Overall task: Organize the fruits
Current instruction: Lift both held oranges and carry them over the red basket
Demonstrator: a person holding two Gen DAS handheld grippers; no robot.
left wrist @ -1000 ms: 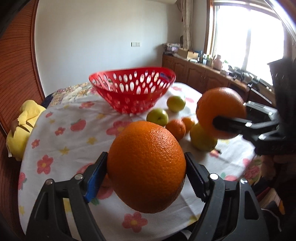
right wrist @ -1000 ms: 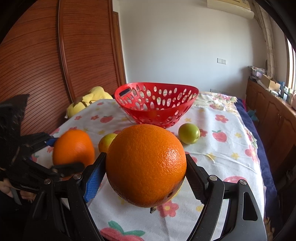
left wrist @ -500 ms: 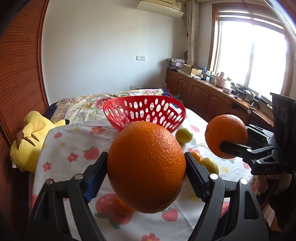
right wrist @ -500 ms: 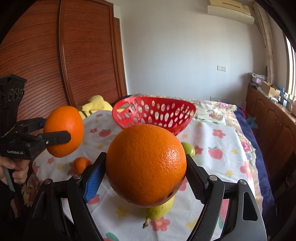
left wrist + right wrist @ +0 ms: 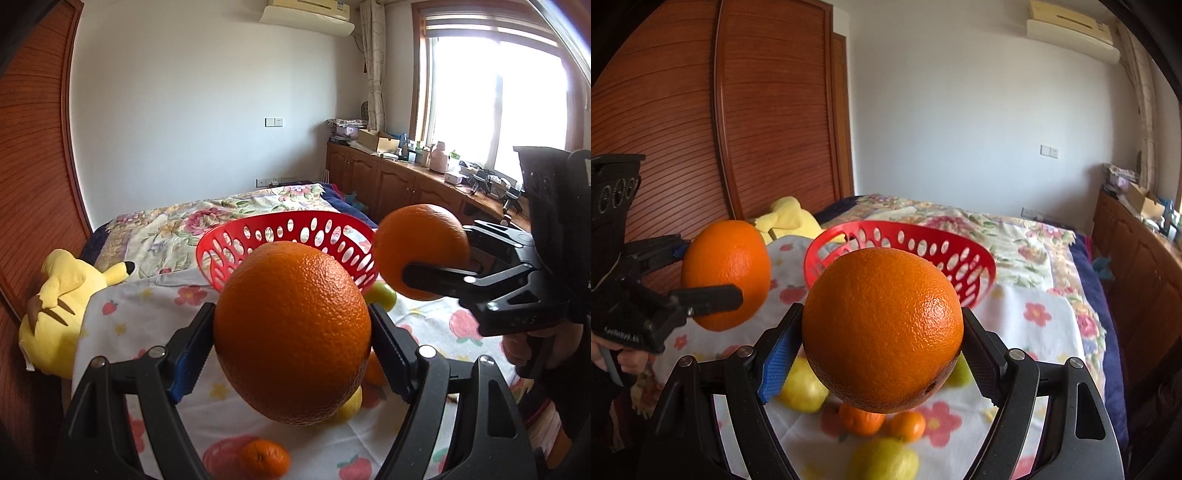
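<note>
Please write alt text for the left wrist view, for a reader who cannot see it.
The left gripper holds a large round orange in the air before a red perforated plastic basket on a flowered cloth. At right, the right gripper holds a second orange.

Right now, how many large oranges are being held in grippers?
2. One orange is clamped in the left gripper; the other orange is clamped in the right gripper. Both are raised near the red basket. More could be hidden behind them.
</note>
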